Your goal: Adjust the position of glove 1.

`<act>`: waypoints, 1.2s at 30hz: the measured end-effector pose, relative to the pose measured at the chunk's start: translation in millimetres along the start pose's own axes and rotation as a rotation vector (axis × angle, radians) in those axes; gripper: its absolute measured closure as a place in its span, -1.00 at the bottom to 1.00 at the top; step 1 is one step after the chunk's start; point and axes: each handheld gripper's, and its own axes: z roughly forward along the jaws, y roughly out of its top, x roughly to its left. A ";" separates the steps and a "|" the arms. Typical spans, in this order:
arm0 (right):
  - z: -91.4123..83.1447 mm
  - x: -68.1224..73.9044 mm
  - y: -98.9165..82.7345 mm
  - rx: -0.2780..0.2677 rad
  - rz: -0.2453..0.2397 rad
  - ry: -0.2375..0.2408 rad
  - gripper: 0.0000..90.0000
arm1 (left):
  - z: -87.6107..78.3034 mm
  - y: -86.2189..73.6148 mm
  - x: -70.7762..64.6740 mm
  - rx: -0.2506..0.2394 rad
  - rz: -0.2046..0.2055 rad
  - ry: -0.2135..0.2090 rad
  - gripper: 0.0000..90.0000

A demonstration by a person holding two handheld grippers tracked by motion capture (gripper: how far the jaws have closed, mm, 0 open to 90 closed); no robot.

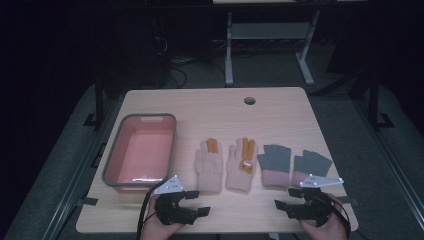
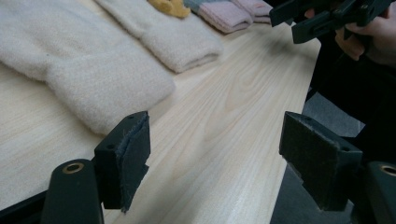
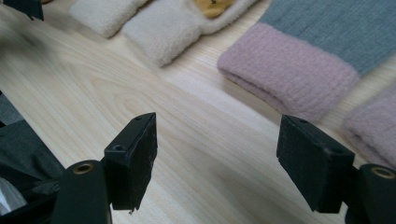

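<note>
Two cream gloves with orange fingers (image 1: 208, 165) (image 1: 241, 164) lie flat at mid-table. To their right lie two grey gloves with pink cuffs (image 1: 274, 165) (image 1: 309, 167). My left gripper (image 1: 199, 202) hovers near the front edge below the left cream glove, open and empty, pointing right. My right gripper (image 1: 286, 198) is open and empty below the grey gloves, pointing left. In the left gripper view the open gripper (image 2: 222, 158) has a cream cuff (image 2: 93, 79) just ahead on the left. In the right gripper view the open gripper (image 3: 222, 161) faces a pink cuff (image 3: 289, 74).
A pink basin with a grey rim (image 1: 111, 167) stands at the table's left side. A cable hole (image 1: 249, 100) sits near the far edge. The table's front edge runs just below both hands, and a dark floor surrounds the table.
</note>
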 end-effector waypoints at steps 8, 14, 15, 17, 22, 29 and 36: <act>1.2 0.3 2.2 0.009 0.011 0.026 -0.36 | -2.4 -0.8 1.9 -0.011 -0.012 -0.008 -0.45; 2.8 6.1 12.1 0.018 0.008 0.045 -0.34 | -6.1 -1.2 2.9 -0.018 -0.011 -0.012 -0.45; 3.8 6.2 14.7 0.019 0.009 0.049 -0.34 | -6.2 -1.1 3.0 -0.021 -0.010 -0.011 -0.45; 4.9 6.9 18.9 0.023 0.003 0.056 -0.33 | -7.0 -0.6 3.6 -0.022 -0.010 -0.010 -0.45; 10.3 11.1 32.5 0.053 -0.033 0.062 -0.34 | -6.8 0.0 3.8 -0.019 -0.005 -0.007 -0.45; 16.4 15.1 50.5 0.054 -0.054 0.082 -0.35 | -2.9 0.5 3.0 -0.008 0.011 0.001 -0.46; 16.5 18.5 68.5 0.076 -0.090 0.073 -0.34 | -1.2 -0.4 0.9 -0.006 0.009 -0.004 -0.46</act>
